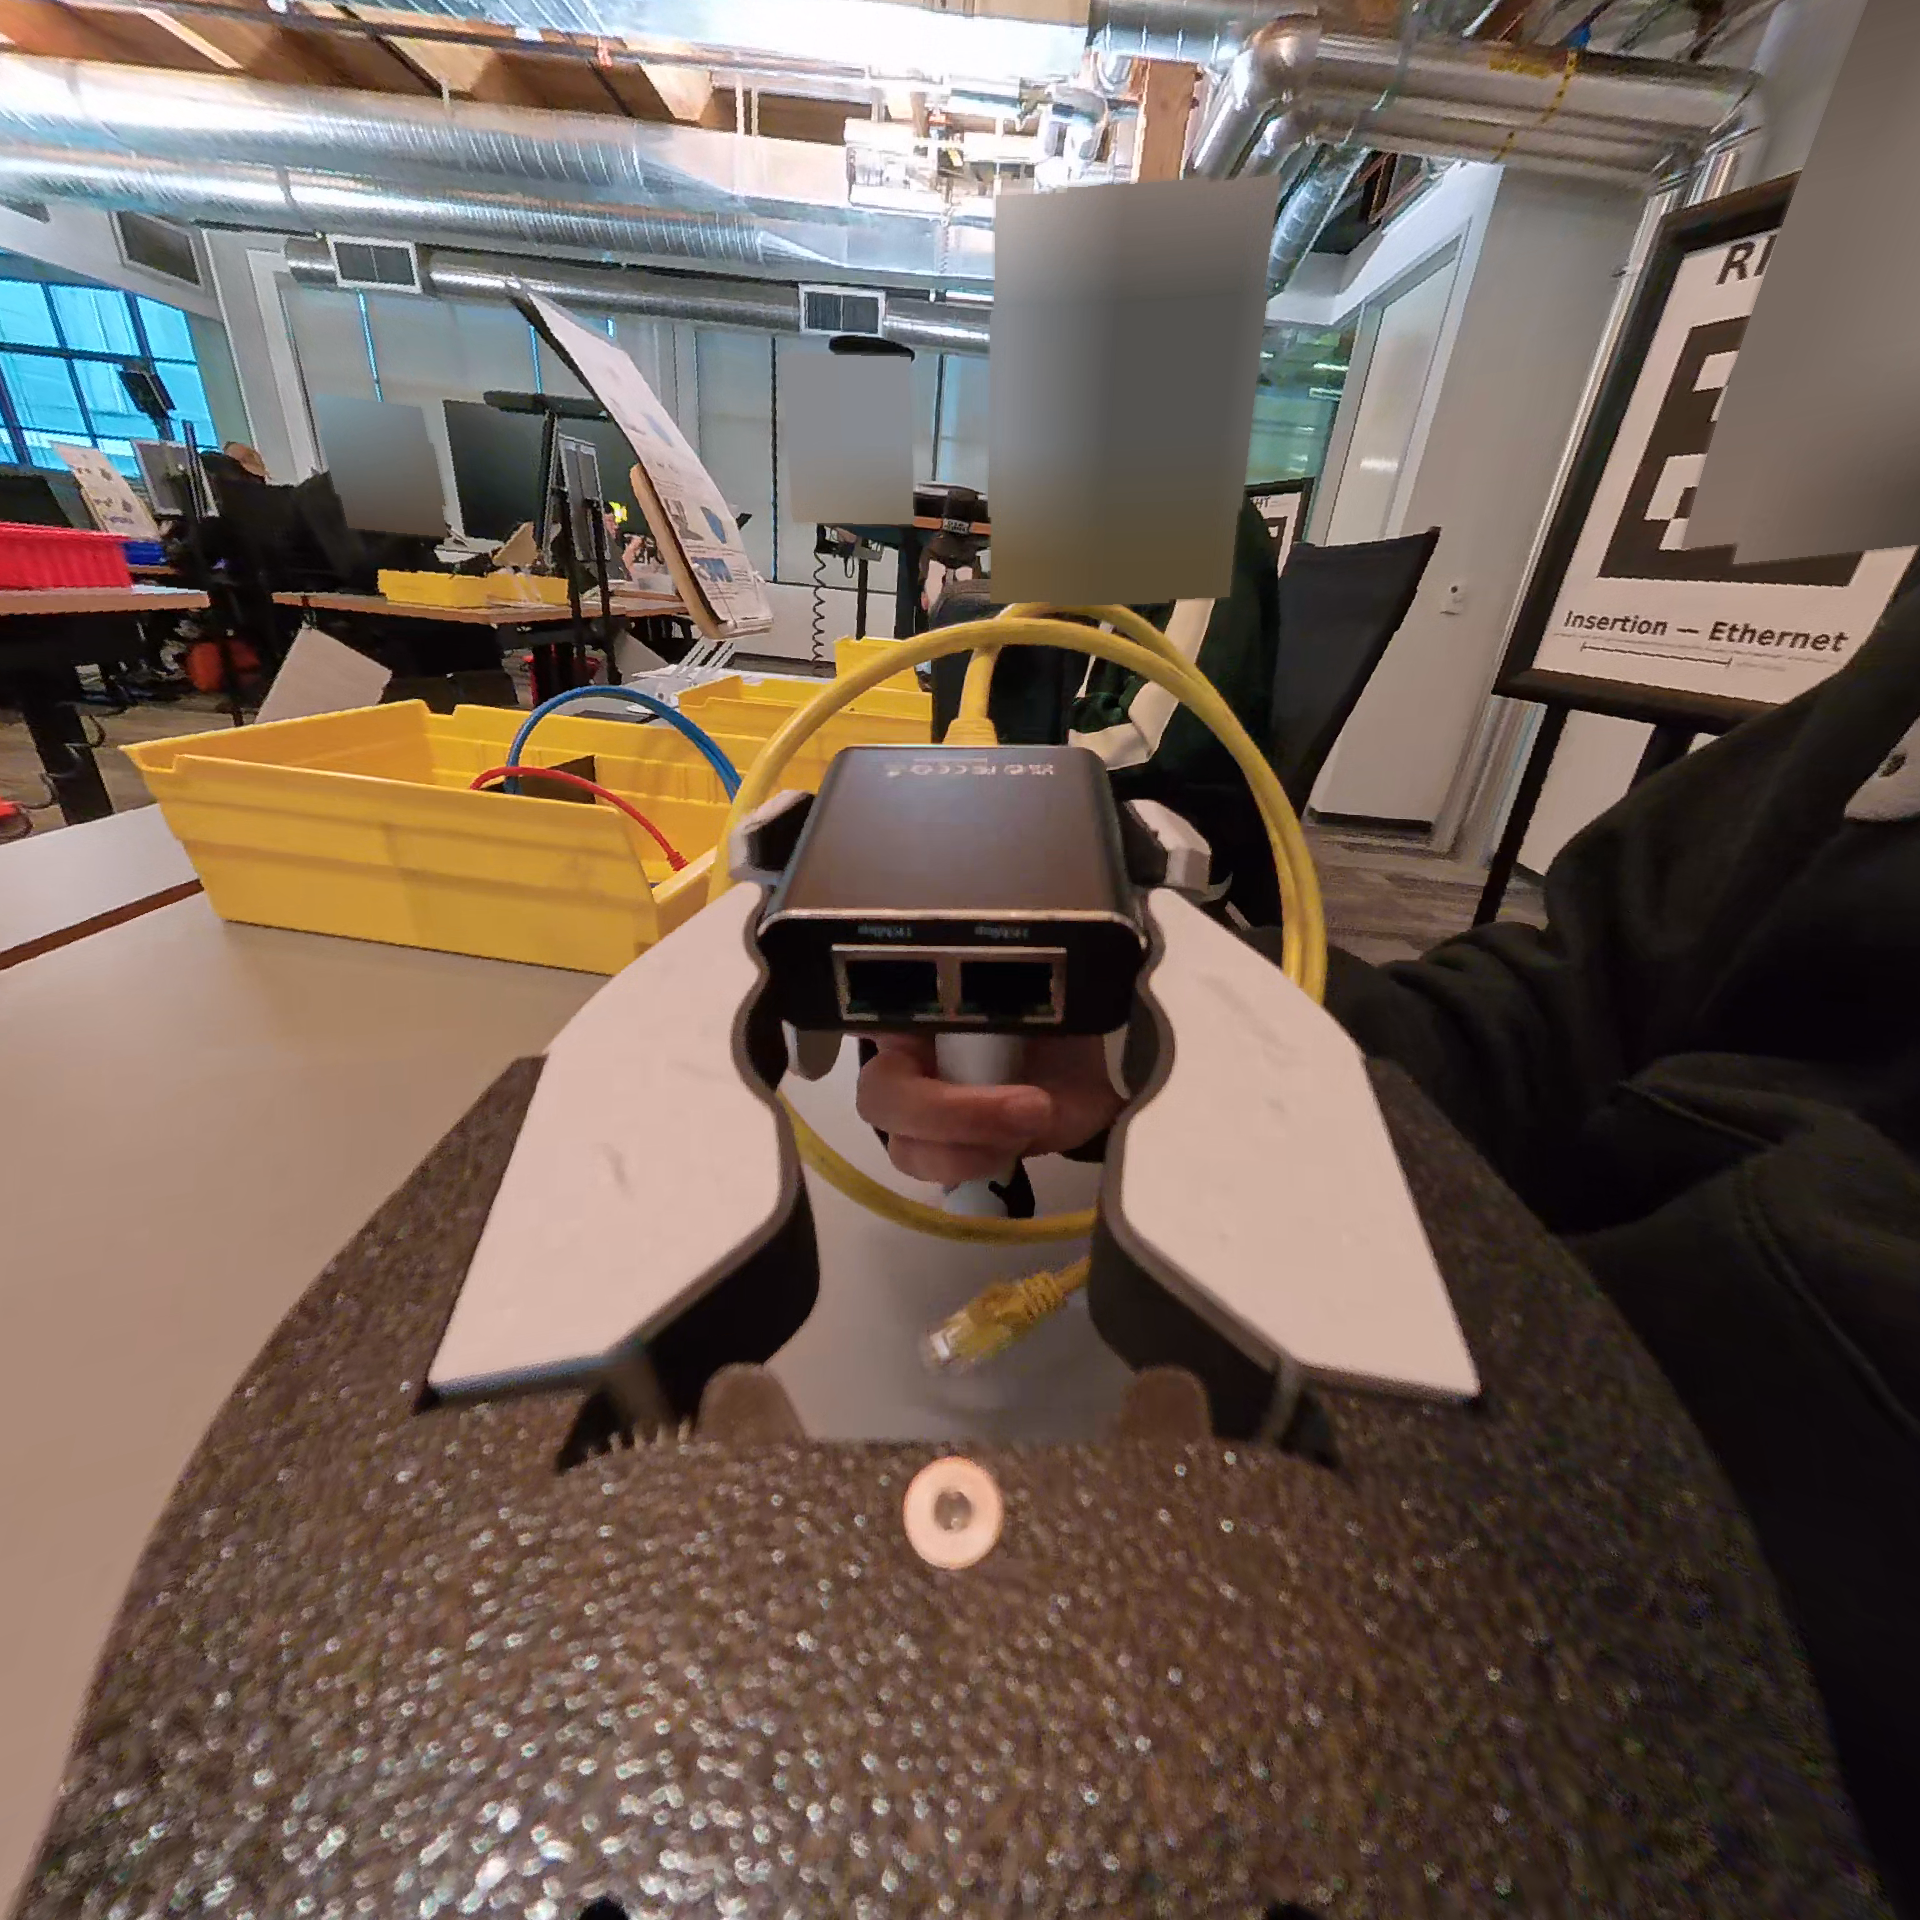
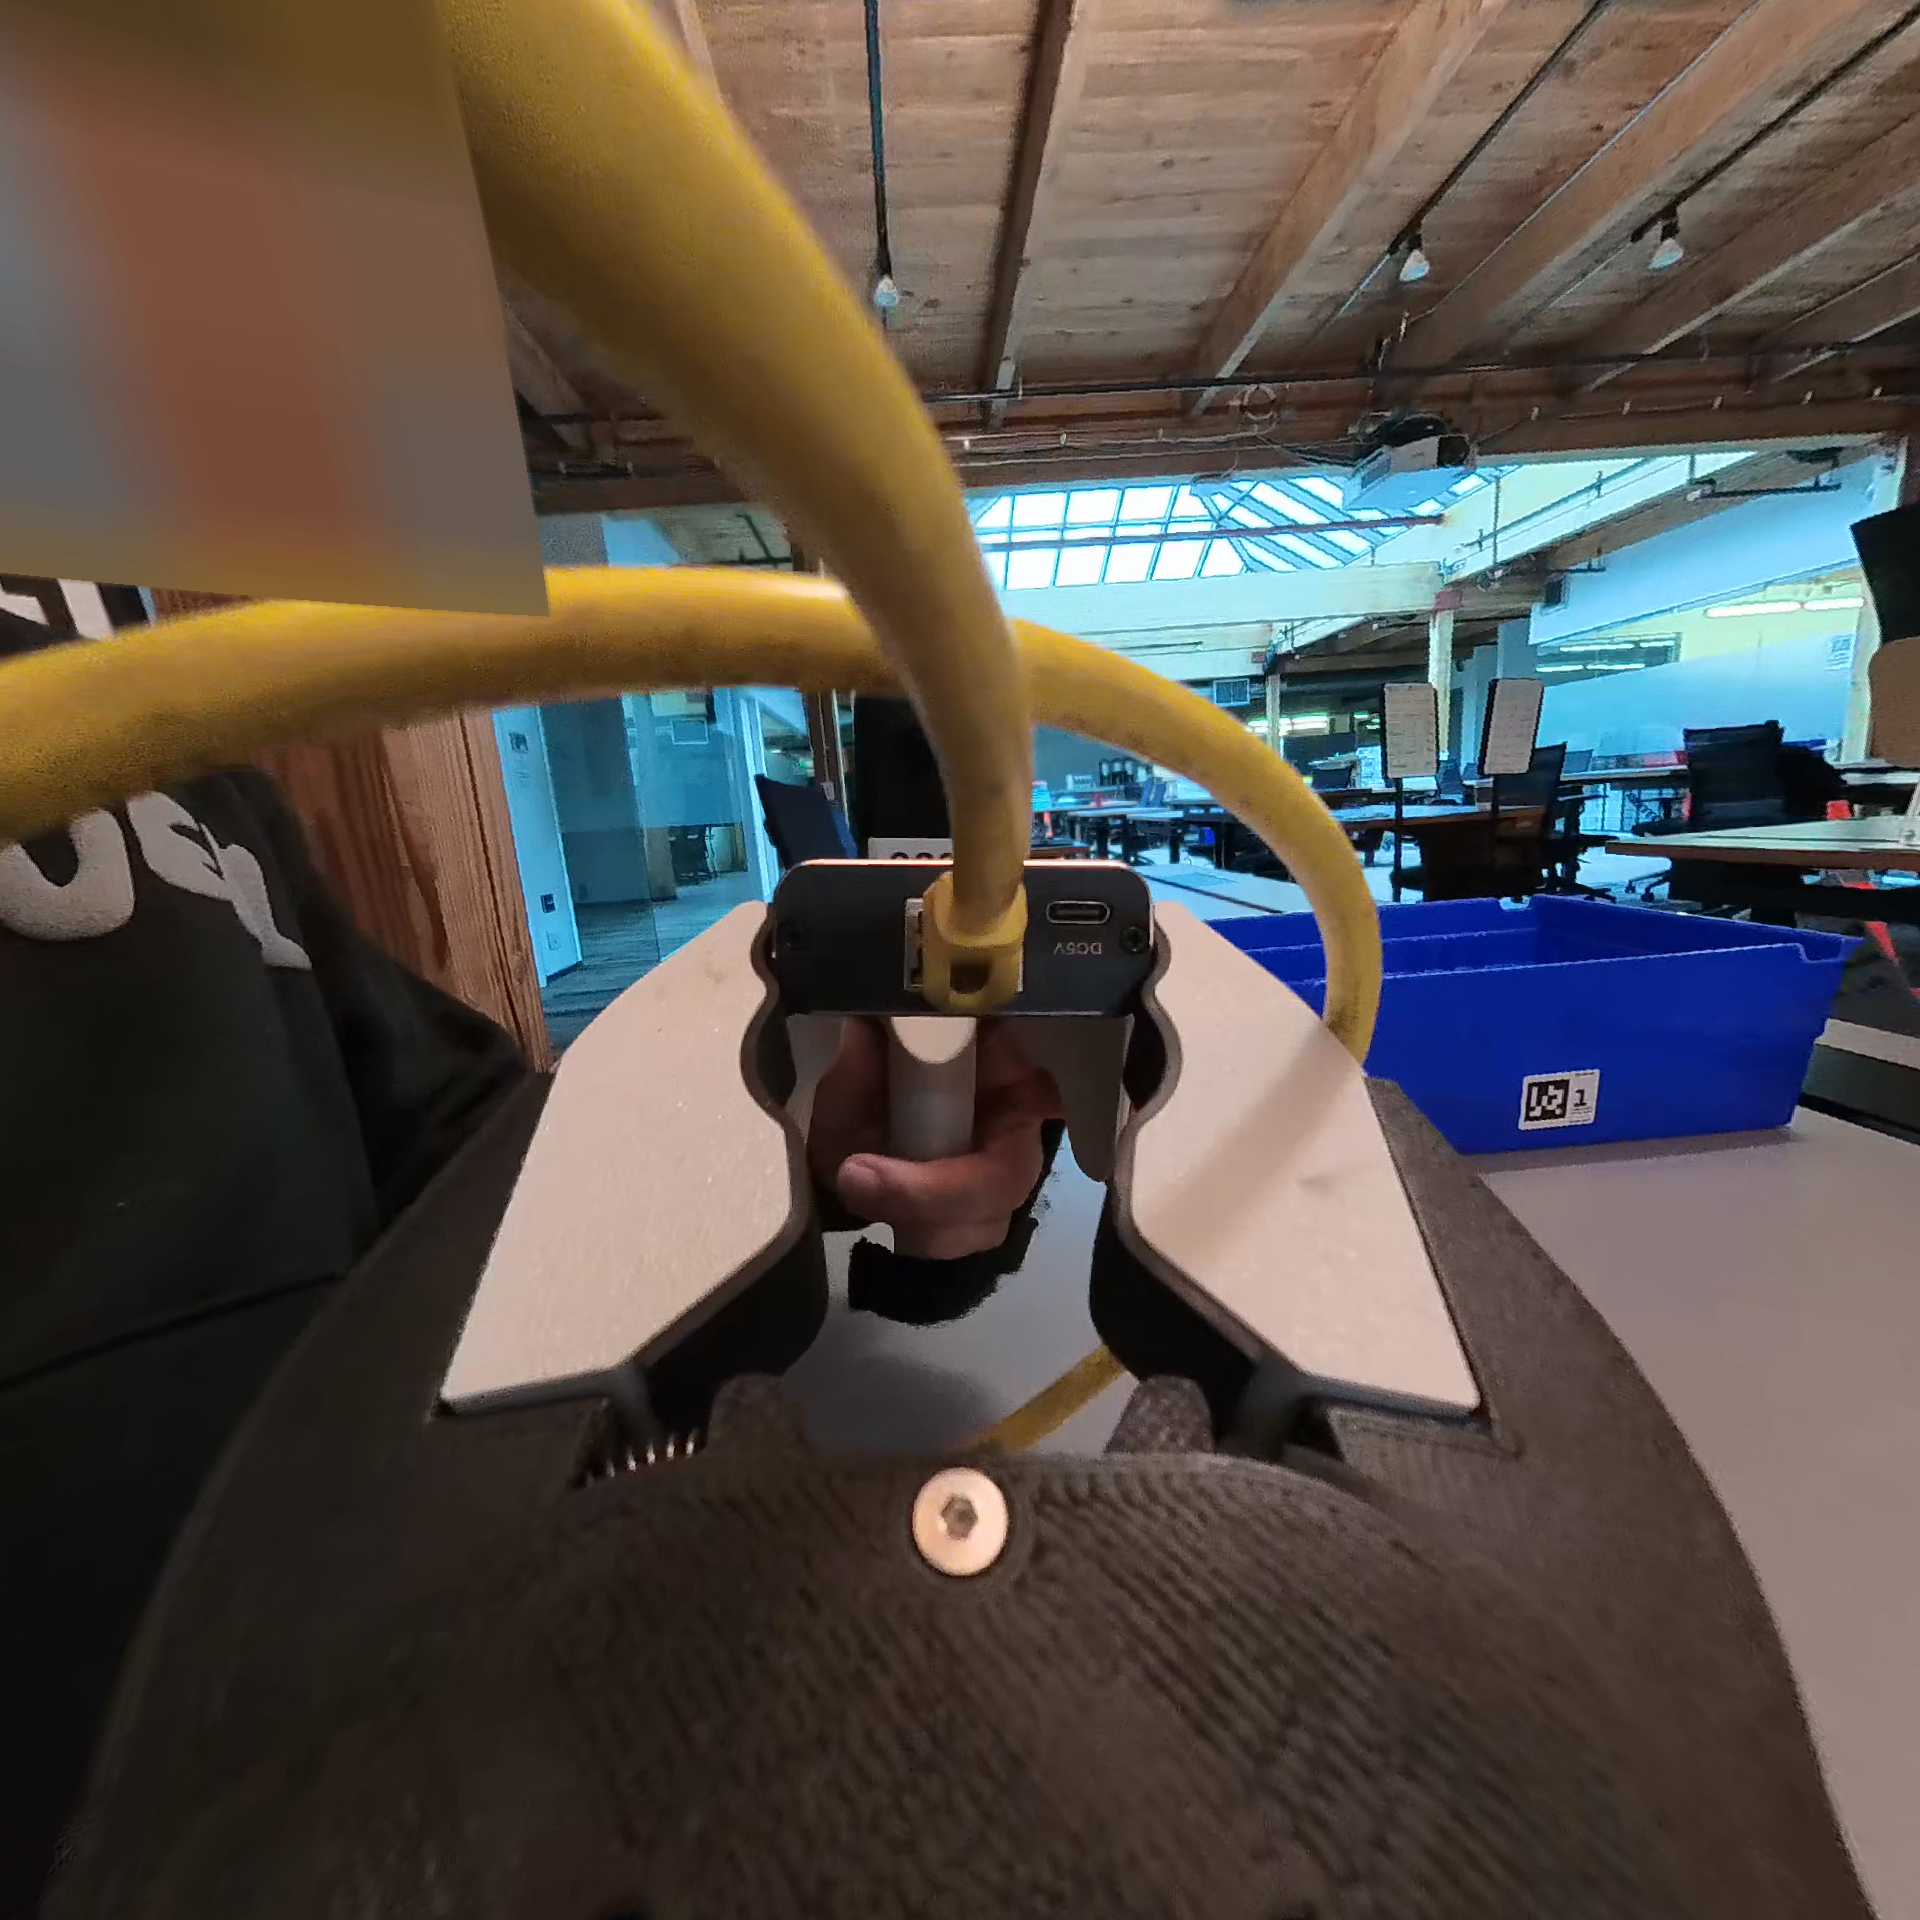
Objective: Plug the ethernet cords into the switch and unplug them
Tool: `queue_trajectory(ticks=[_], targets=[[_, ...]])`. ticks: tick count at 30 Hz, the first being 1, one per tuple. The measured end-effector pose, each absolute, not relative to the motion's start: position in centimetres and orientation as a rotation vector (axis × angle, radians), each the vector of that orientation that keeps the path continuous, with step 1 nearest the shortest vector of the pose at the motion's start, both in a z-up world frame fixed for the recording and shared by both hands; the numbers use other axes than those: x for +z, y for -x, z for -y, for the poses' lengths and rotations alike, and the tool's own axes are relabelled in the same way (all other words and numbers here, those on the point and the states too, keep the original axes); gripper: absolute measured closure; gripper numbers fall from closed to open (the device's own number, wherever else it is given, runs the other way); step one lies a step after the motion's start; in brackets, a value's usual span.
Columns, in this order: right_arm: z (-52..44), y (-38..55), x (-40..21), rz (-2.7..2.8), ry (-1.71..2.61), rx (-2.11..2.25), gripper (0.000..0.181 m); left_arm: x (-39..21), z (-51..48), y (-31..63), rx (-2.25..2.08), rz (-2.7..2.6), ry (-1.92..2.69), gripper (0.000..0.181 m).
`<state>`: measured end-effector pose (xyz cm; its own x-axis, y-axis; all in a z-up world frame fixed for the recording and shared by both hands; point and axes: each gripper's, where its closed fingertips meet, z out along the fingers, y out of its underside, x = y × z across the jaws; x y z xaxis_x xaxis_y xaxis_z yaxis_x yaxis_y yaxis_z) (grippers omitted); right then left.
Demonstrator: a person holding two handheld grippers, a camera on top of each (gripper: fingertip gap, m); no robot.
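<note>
Item: switch [image 1: 956, 831], black, held aloft over the counter [image 1: 260, 1091], near its front edge.
Left gripper [image 1: 951, 987]: jaws clamped on its two-port end.
Right gripper [image 2: 961, 956]: jaws clamped on the opposite end (likely steadying it).
Yellow cord [image 1: 1299, 883]: one end plugged in.
Free plug [image 1: 987, 1330]: on the counter below.

Bright, even daylight from windows; fisheye bending at edges; near yellow cable [image 2: 727, 343] blurred.
</note>
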<state>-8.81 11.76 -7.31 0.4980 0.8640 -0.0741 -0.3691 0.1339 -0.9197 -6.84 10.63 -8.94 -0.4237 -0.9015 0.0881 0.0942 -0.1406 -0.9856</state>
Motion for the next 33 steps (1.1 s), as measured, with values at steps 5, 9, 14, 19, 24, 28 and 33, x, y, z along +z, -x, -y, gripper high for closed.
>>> queue_trajectory(ticks=[5,9,14,19,24,28,33], targets=[[-11.6,8.6,-7.5,0.568,1.091,0.976,0.12,-9.0,-10.5,6.8,-1.647,-1.384,0.947,0.119],[-11.8,8.1,-7.6,0.571,1.123,0.903,0.118,-8.9,-10.8,6.6,-1.565,-1.373,0.925,0.119],[-11.8,7.4,-7.5,0.555,1.117,0.864,0.118,-9.1,-10.9,6.5,-1.506,-1.388,0.922,0.119],[-11.9,6.1,-7.8,0.542,1.135,0.823,0.122,-9.1,-11.9,6.6,-1.453,-1.356,0.936,0.119],[-12.4,5.5,-9.0,0.53,1.221,0.835,0.119,-9.9,-12.5,6.5,-1.415,-1.375,0.966,0.119],[-12.0,6.7,-9.2,0.594,1.194,0.827,0.121,-10.0,-11.8,6.3,-1.443,-1.398,0.952,0.119],[-11.5,7.3,-9.5,0.677,1.218,0.795,0.121,-10.1,-11.1,6.7,-1.491,-1.439,0.904,0.119]])
